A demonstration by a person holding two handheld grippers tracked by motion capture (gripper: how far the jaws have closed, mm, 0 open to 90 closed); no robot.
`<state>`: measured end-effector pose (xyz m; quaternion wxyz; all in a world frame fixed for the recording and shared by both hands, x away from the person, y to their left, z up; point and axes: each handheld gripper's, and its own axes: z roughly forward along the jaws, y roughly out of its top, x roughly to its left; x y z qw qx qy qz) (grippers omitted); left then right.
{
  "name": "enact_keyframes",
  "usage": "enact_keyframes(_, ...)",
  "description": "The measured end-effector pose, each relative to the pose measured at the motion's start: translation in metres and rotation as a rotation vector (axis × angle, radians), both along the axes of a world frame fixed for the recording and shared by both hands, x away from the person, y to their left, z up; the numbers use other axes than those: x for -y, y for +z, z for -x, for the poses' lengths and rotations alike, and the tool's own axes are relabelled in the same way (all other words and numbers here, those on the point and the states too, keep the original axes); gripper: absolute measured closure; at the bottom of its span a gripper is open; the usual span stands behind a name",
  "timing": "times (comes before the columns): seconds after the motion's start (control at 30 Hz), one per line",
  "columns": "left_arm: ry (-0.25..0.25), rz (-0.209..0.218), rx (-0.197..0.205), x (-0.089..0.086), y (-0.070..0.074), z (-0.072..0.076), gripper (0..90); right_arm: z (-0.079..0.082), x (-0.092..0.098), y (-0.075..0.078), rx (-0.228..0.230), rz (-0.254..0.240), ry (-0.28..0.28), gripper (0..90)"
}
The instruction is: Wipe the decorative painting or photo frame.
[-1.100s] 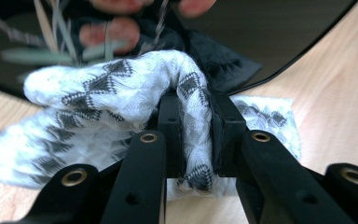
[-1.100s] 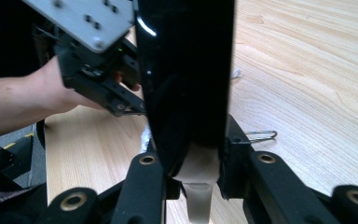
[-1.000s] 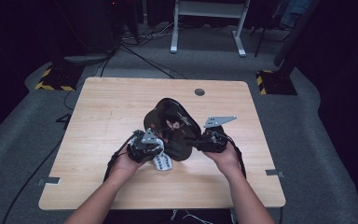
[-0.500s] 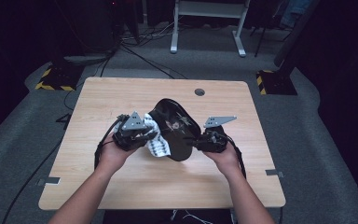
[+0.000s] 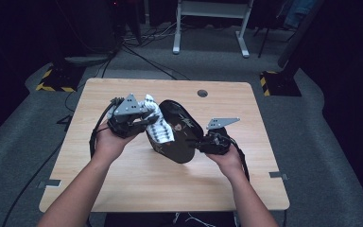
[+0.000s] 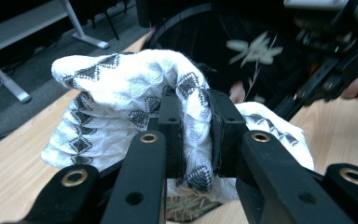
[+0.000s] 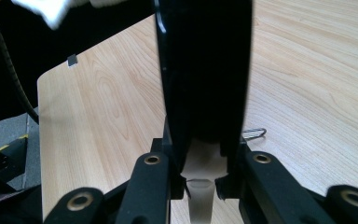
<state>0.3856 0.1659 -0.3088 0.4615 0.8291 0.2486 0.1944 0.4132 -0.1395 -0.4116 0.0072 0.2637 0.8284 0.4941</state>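
A white knitted cloth (image 5: 159, 126) with black diamond bands hangs from my left gripper (image 5: 152, 121), which is shut on a fold of it (image 6: 193, 116). The cloth (image 6: 121, 88) trails down to a glossy black thing with a pale flower print (image 5: 179, 132), tilted up off the table. On that thing's near right edge my right gripper (image 5: 201, 144) is shut. In the right gripper view the black edge (image 7: 205, 70) rises from between the jaws of the right gripper (image 7: 200, 161), with a beige layer beneath it.
The wooden table (image 5: 137, 184) has a round cable hole (image 5: 202, 93) at its far edge. A small wire clip (image 7: 254, 133) lies on the wood beside the right jaws. Cables trail from both grippers. A white frame (image 5: 208, 23) stands on the floor beyond the table.
My left gripper has risen and drawn back to the left with the white cloth, pulling more of it out from the black thing. The right gripper has kept still.
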Motion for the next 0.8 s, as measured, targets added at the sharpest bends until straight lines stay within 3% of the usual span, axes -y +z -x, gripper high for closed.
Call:
enact_keyframes(0.17,-0.011,0.023,-0.003,0.002,0.012,-0.003,77.7,0.0,0.0,0.0,0.0,0.0,0.0,78.3)
enact_keyframes(0.8,-0.034,0.089,-0.016,0.01,0.038,-0.015,77.7,0.001,-0.003,0.0,-0.003,-0.003,0.018,78.2)
